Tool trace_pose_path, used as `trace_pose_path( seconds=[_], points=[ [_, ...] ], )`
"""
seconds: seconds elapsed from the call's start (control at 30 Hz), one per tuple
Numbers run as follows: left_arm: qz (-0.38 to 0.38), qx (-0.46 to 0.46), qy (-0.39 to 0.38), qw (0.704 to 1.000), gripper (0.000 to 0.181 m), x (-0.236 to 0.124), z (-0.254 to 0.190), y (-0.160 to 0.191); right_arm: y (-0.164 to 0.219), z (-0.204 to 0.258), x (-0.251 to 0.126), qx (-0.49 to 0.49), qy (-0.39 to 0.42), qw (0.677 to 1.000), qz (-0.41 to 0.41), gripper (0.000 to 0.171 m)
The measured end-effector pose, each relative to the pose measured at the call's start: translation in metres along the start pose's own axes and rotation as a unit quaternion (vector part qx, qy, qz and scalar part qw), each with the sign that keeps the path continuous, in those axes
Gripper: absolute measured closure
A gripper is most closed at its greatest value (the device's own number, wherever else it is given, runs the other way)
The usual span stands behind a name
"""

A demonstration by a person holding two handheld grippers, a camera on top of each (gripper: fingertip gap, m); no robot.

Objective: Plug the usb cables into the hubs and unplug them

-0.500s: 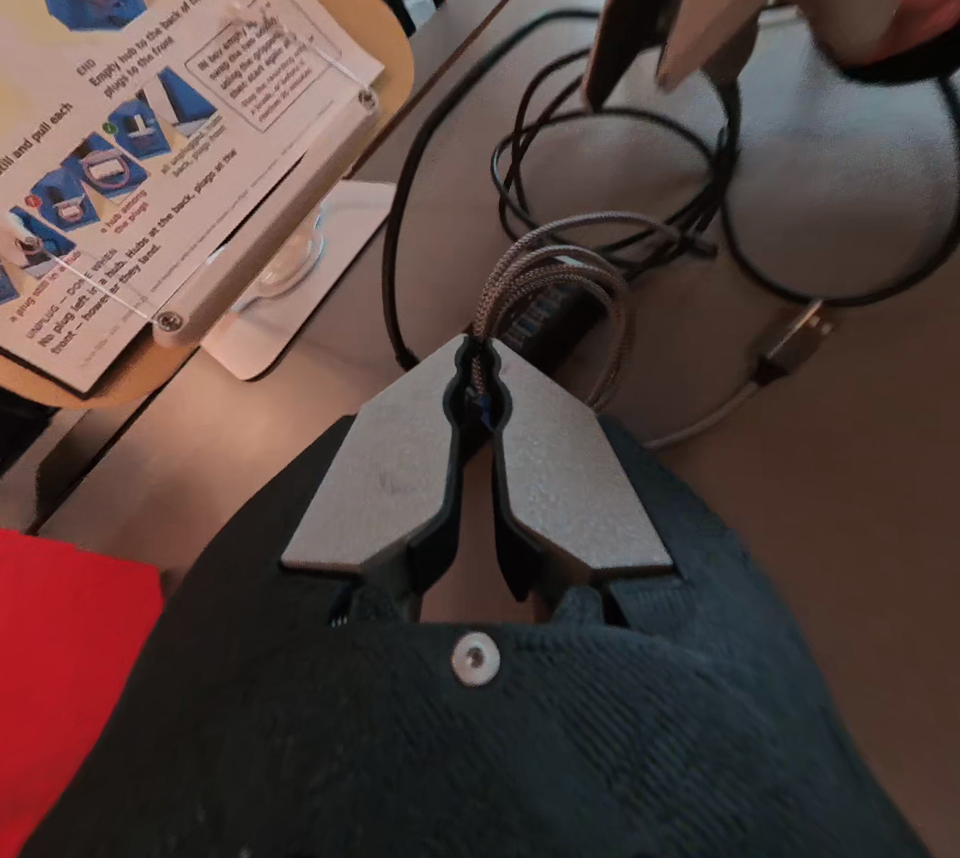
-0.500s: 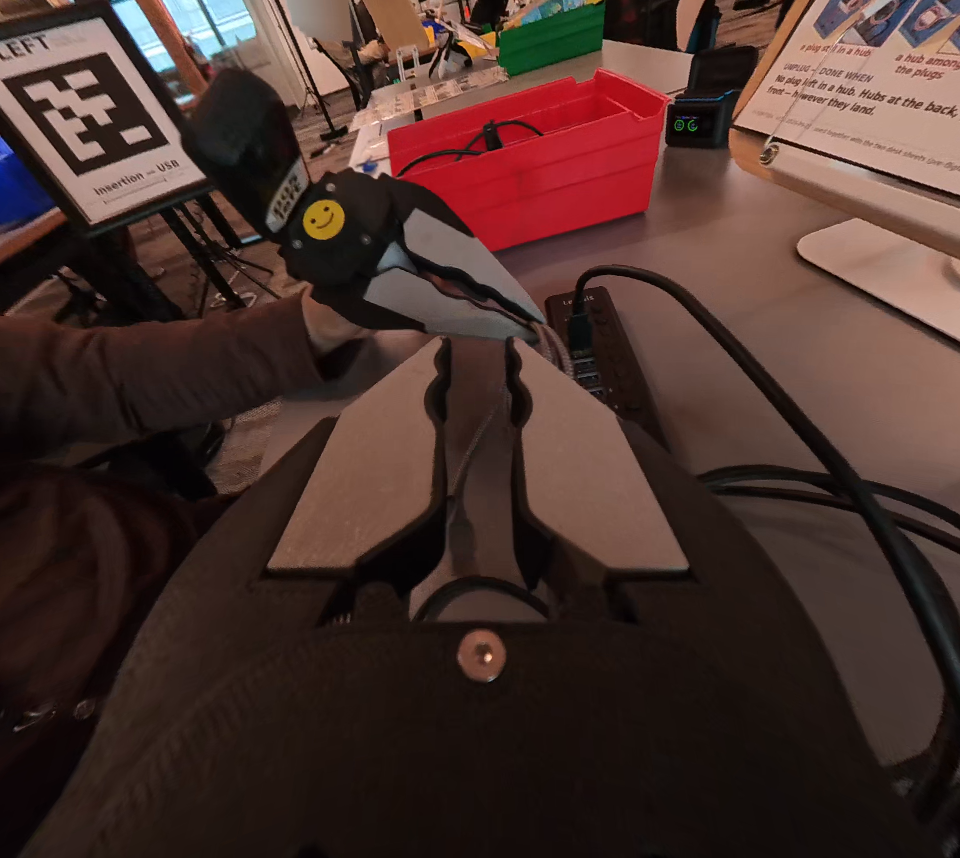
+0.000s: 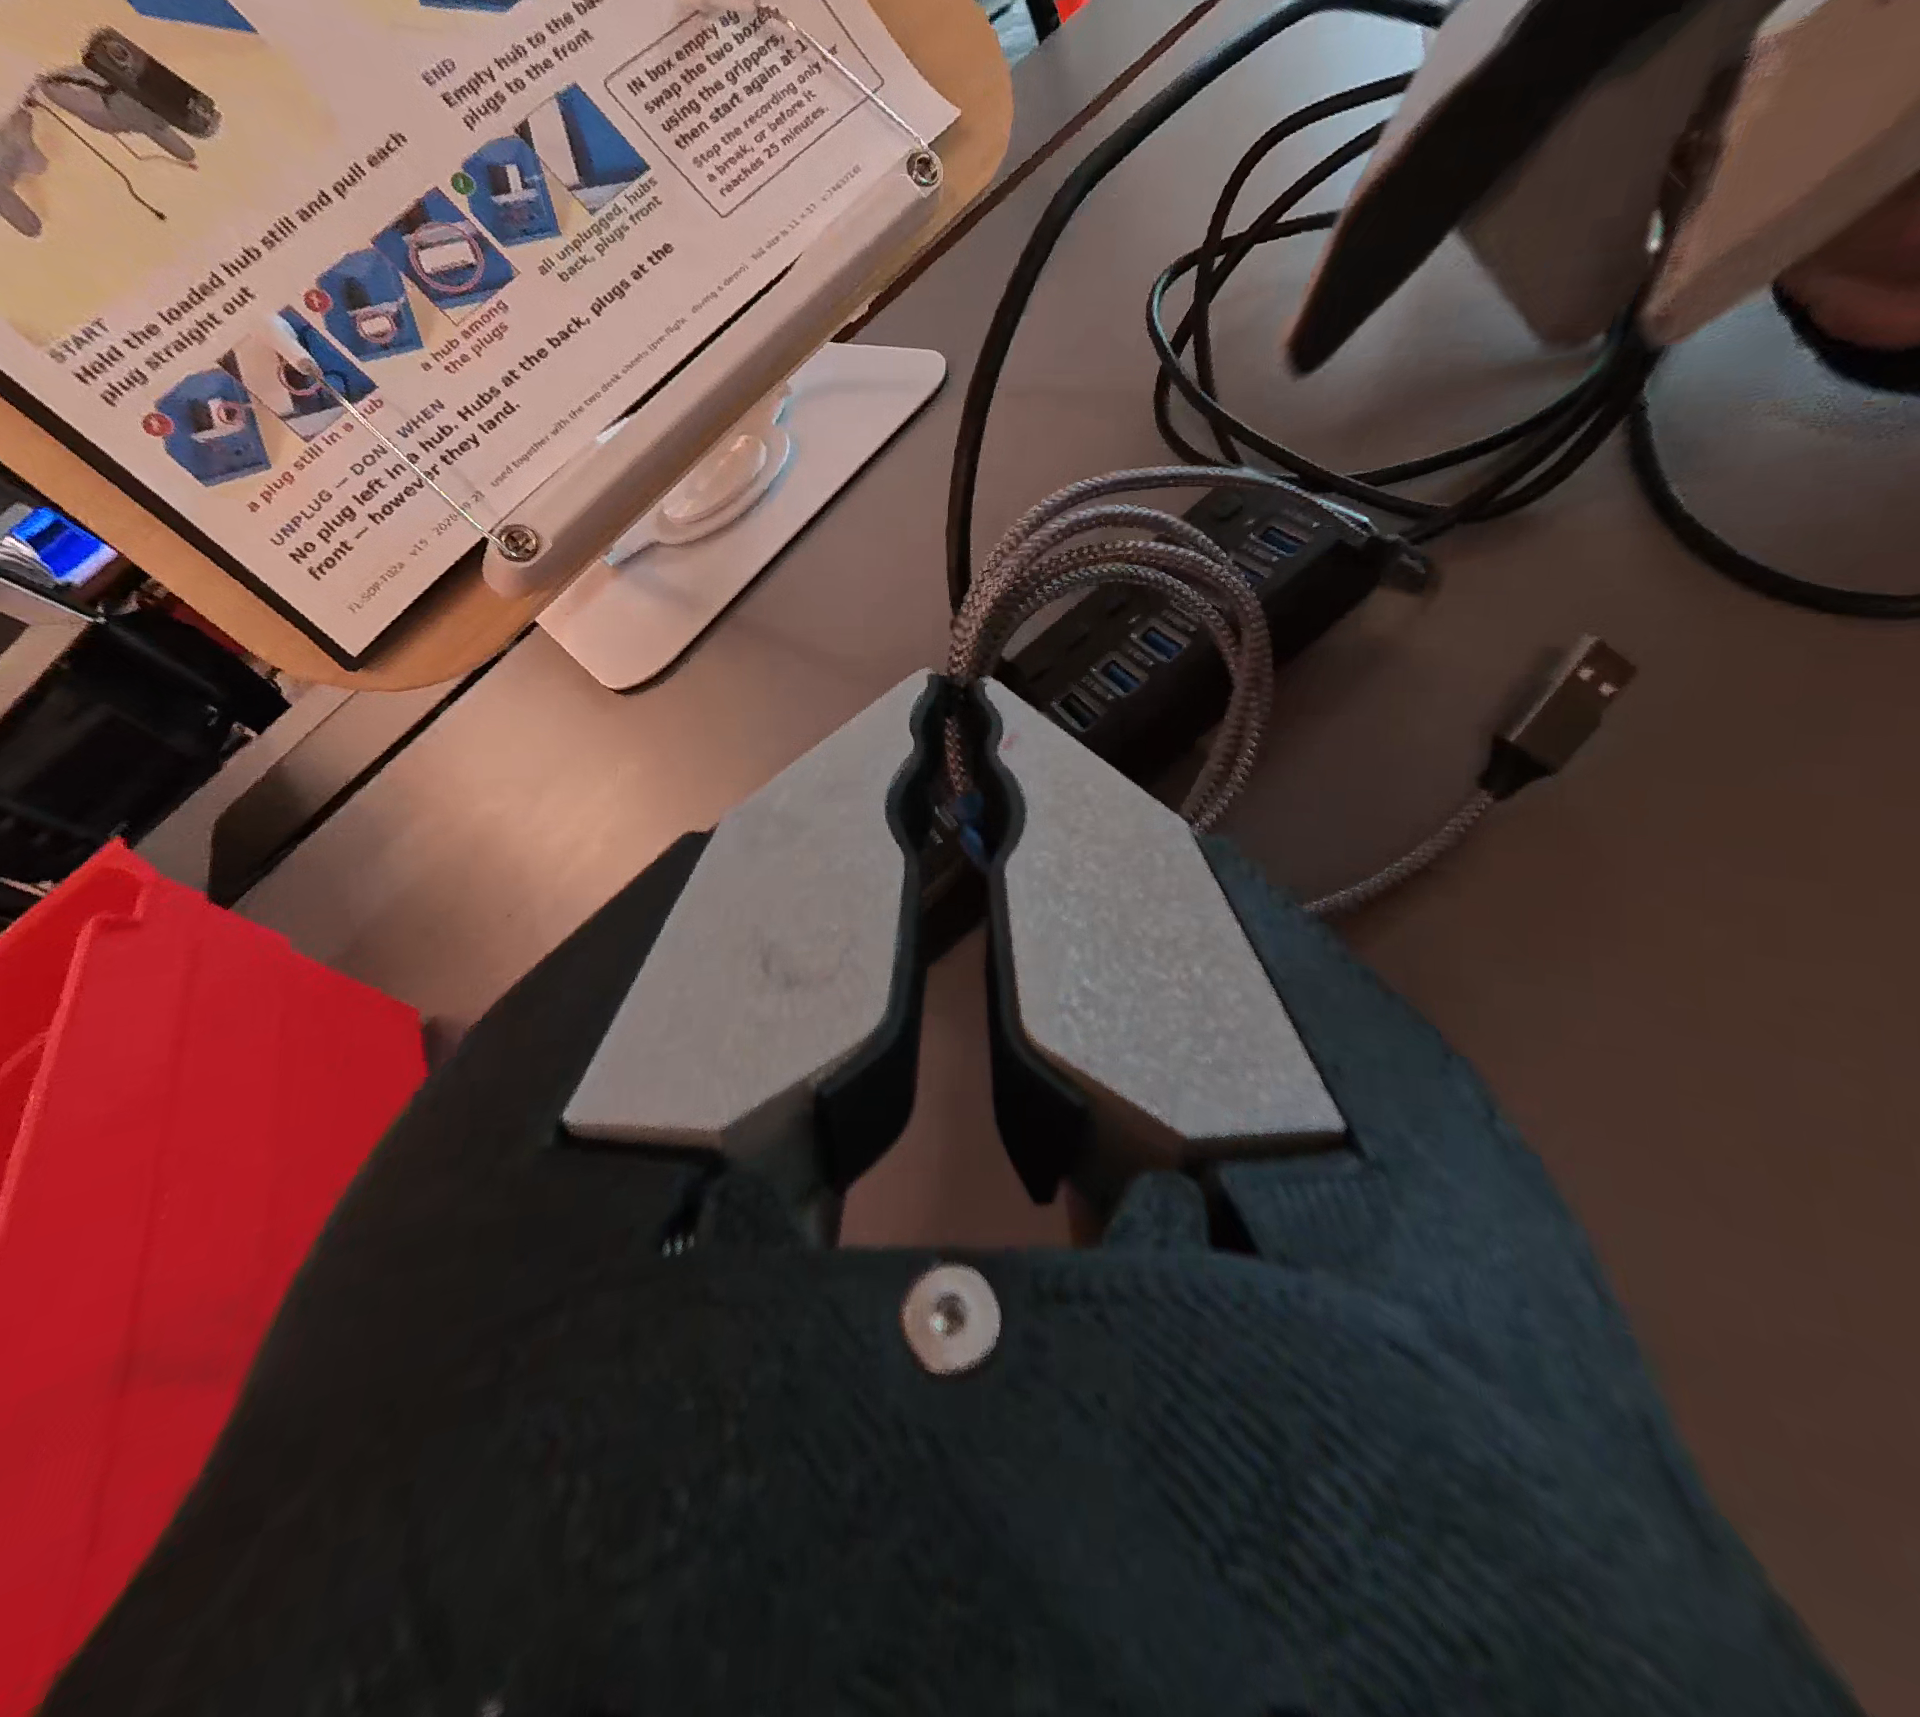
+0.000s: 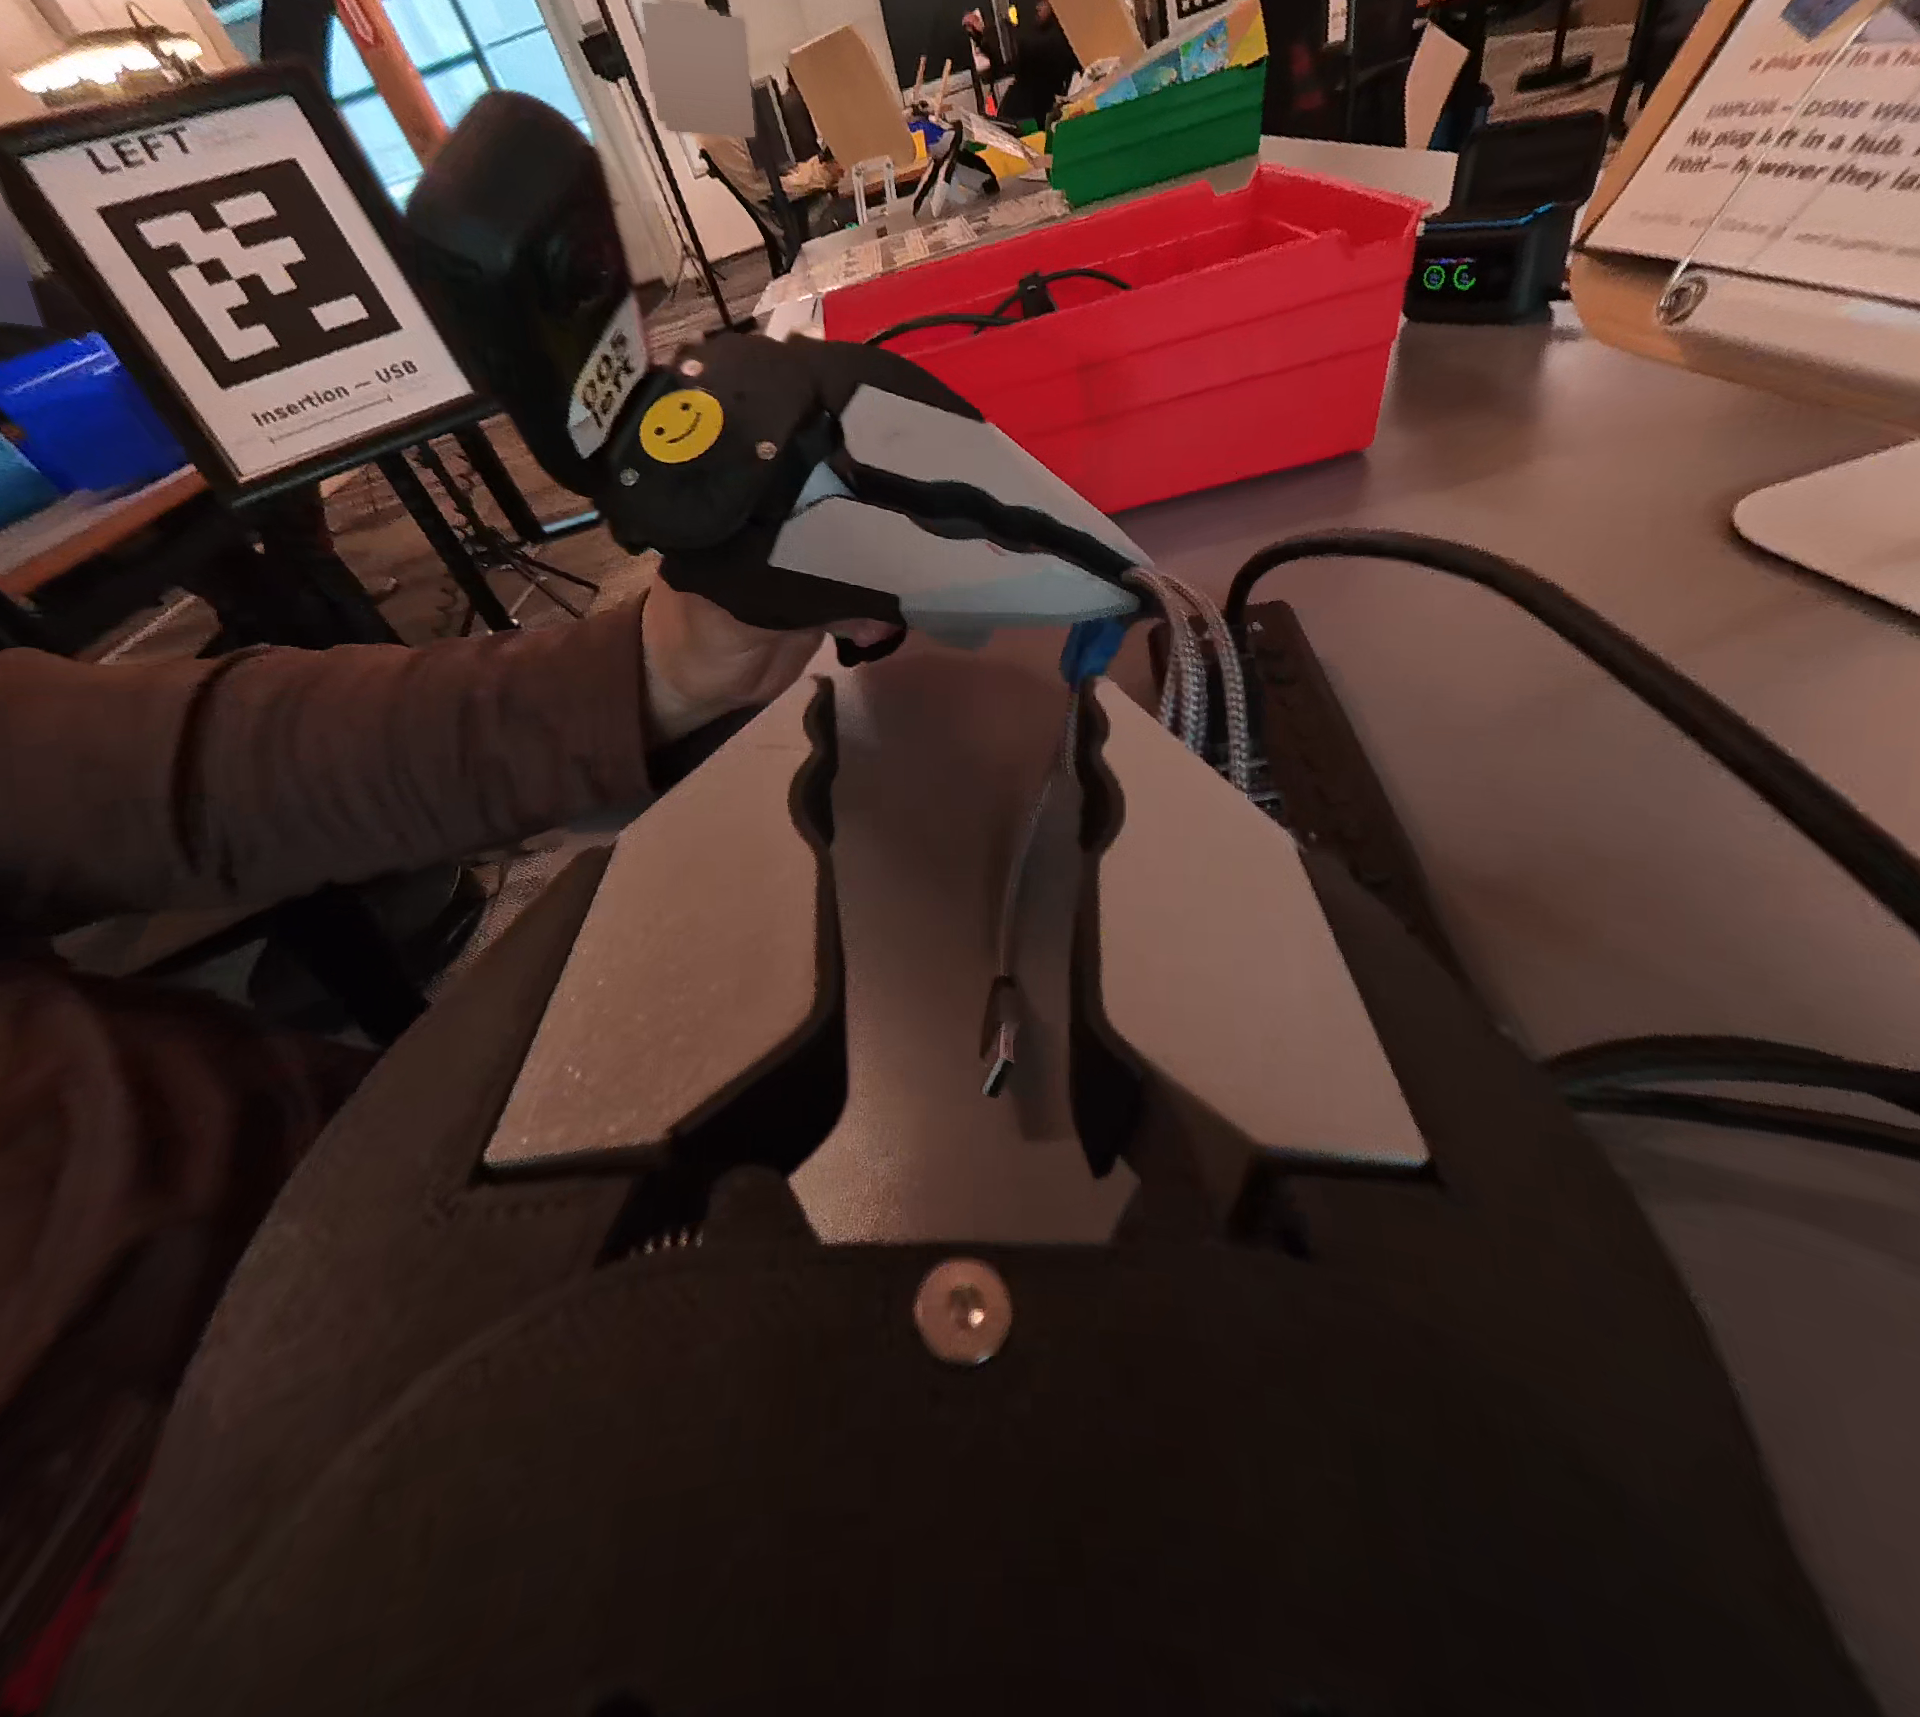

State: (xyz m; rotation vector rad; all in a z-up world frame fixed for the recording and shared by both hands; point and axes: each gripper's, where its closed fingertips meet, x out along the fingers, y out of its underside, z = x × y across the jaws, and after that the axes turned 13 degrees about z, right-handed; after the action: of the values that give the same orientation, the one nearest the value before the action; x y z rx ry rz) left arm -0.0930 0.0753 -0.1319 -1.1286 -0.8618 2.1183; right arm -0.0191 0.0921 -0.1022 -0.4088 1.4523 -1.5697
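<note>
Grey braided cable [image 3: 1117, 540]; black hub [image 3: 1195, 649], blue ports; red bin [image 4: 1143, 337]; yellow smiley sticker [image 4: 681, 426].

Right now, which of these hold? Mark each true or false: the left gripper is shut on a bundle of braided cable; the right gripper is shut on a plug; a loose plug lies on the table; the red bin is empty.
1. The left gripper is shut on a bundle of braided cable. True.
2. The right gripper is shut on a plug. False: its jaws stand open and hold nothing.
3. A loose plug lies on the table. True.
4. The red bin is empty. False: a black cable lies in it.
</note>
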Motion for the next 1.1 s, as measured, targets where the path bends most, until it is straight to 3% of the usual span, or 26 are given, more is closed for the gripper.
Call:
trace_pose_path(
  seconds=[0.13,0.37,0.57,1.1],
  points=[
    [-0.008,0.005,-0.007,1.0,0.18,-0.003,0.001,-0.002,0.007,-0.007,0.005,-0.001,0.022,1.0,0.019,0.125],
    [-0.014,0.002,-0.002,1.0,0.18,-0.003,0.001,-0.004,-0.001,-0.021,-0.006,0.016,0.062,0.998,-0.01,0.135],
    [-0.013,0.012,0.001,1.0,0.18,-0.001,-0.003,-0.006,-0.005,-0.022,-0.009,0.036,0.051,0.998,-0.027,0.128],
    [-0.016,0.016,-0.008,1.0,0.18,-0.003,-0.002,-0.008,0.014,-0.033,0.003,0.041,0.087,0.995,0.032,0.143]
  ],
)
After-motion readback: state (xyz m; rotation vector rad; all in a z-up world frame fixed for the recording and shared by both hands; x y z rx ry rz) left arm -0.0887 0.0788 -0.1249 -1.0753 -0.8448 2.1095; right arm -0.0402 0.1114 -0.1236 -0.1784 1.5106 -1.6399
